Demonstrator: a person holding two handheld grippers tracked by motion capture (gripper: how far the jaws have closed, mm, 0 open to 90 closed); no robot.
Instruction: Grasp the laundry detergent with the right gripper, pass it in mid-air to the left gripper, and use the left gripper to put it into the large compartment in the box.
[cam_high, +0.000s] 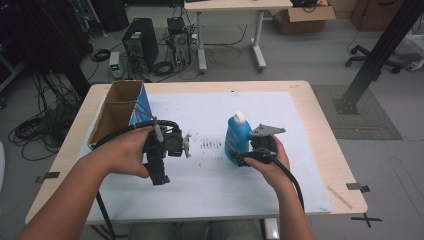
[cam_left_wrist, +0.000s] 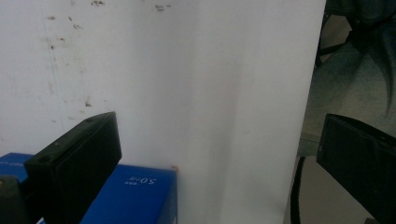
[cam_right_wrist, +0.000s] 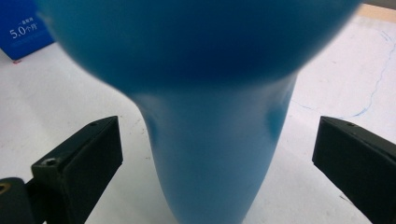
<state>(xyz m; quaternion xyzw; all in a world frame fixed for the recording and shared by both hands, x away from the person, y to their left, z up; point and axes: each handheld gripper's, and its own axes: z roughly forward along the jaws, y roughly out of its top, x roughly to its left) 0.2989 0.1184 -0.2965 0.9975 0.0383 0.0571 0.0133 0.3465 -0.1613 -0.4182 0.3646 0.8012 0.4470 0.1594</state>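
blue bottle stands upright near the middle of the table, a little toward its right edge, white cap on top. right gripper is level with the bottle's lower body, just beside it on the right. in the right gripper view the bottle sits between the two black jaws, which are spread wide with clear gaps on both sides; nothing is clamped yet. judgement: the approach is lined up for a side grasp on the narrower part of the body, where the jaws can close around it.

left gripper hangs above the white mat, left of centre, tilted downward, jaws apart and holding nothing. in the left gripper view only the mat lies between the jaws, with a corner of the blue box low in the picture. judgement: it is parked clear so the right side can work.

open cardboard box with a blue side stands at the far left corner of the table, well apart from the bottle. small dark marks on the mat lie between the grippers; flat, no obstruction. path around the bottle looks free.
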